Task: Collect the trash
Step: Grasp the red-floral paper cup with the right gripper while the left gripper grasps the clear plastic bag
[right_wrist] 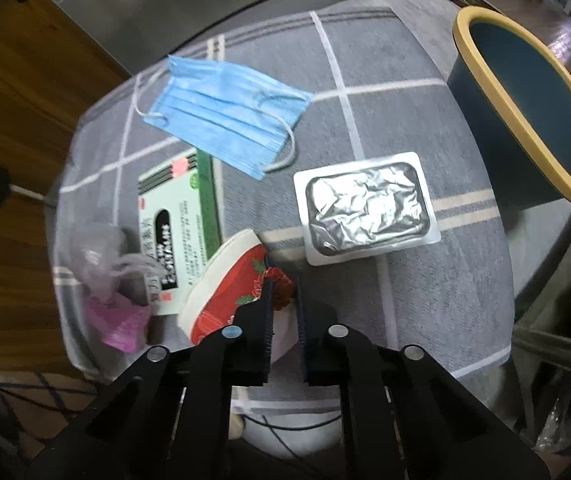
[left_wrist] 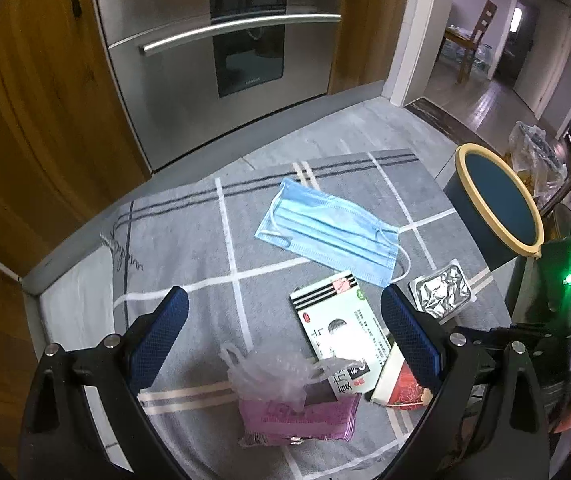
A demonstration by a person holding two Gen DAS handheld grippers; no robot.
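Trash lies on a grey checked cloth [left_wrist: 189, 248]: a blue face mask [left_wrist: 325, 232] [right_wrist: 225, 116], a green-and-white medicine box [left_wrist: 341, 320] [right_wrist: 177, 220], a foil-sealed tray [left_wrist: 441, 292] [right_wrist: 367, 208], a pink packet [left_wrist: 297, 420] [right_wrist: 119, 320] under a thin plastic bag [left_wrist: 269, 376], and a red flowered paper cup [left_wrist: 401, 388] [right_wrist: 229, 288] on its side. My right gripper [right_wrist: 283, 284] is shut on the cup's wall at its near end. My left gripper [left_wrist: 284, 292] hangs open above the box and the pink packet, holding nothing.
A dark blue bin with a yellow rim [left_wrist: 497, 204] [right_wrist: 525, 112] stands just past the cloth's right edge. A steel oven front [left_wrist: 213, 60] and wooden cabinets [left_wrist: 25, 120] lie beyond the cloth. The right gripper's body with a green light [left_wrist: 565, 280] sits close to my left gripper.
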